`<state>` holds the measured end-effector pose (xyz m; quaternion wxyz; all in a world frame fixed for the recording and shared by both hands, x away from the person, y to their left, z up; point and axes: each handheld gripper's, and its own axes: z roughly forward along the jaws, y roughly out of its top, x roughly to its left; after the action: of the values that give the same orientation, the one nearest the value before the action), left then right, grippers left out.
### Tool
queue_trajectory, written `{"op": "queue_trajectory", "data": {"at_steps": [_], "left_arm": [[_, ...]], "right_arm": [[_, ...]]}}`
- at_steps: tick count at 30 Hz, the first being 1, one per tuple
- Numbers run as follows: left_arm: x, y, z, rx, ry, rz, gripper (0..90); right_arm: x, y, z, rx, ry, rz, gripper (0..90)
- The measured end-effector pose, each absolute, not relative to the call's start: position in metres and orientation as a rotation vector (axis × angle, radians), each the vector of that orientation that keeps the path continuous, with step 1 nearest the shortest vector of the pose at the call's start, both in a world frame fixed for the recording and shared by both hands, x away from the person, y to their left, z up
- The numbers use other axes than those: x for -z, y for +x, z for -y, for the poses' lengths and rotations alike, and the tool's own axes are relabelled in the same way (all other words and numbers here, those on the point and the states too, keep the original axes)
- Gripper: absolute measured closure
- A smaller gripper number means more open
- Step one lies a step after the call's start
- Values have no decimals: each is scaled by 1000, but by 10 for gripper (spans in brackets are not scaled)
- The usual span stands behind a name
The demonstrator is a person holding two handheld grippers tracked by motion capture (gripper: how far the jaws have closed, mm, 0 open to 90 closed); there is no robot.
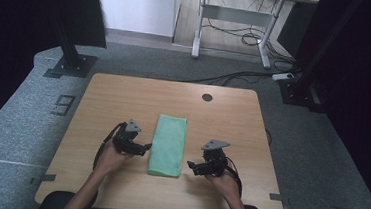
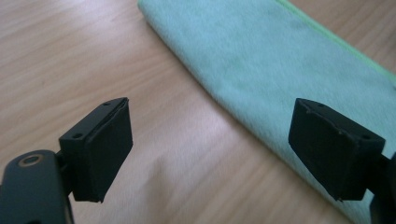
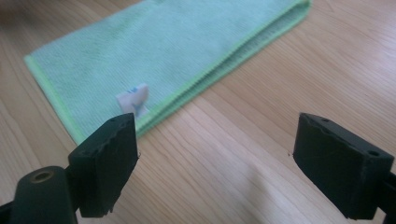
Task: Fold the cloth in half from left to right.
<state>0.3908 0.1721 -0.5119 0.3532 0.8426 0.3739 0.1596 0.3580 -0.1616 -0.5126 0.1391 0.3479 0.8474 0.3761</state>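
Both jaw pairs apart: left hand-held gripper (image 1: 146,147), right hand-held gripper (image 1: 189,165) flank folded (green) cloth (image 1: 168,144).

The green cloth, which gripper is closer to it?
Left. The left gripper almost reaches the green cloth at its left edge; the right gripper sits slightly off its right edge.

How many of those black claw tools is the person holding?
2: the left gripper is beside the green cloth's left edge, the right gripper by its near right corner. Both are open and empty.
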Motion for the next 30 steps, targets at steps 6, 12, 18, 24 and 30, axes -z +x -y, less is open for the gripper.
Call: {"op": "queue_trajectory", "data": {"at_steps": [6,12,18,24,30], "left_arm": [[517,374,-186,-416,2195,-975,118],[527,360,-200,-413,2211,-1006,68],[538,356,-212,-396,2220,-1052,17],[548,355,-209,-378,2247,-1039,0],[549,355,-209,-383,2235,-1029,0]], "right_arm": [[515,357,177,-1046,1044,-2433,106],[524,356,192,-1008,1096,-2407,13],[537,359,199,-973,1126,-2388,0],[548,360,203,-935,1153,-2395,0],[554,361,209,-955,1147,-2395,0]]}}
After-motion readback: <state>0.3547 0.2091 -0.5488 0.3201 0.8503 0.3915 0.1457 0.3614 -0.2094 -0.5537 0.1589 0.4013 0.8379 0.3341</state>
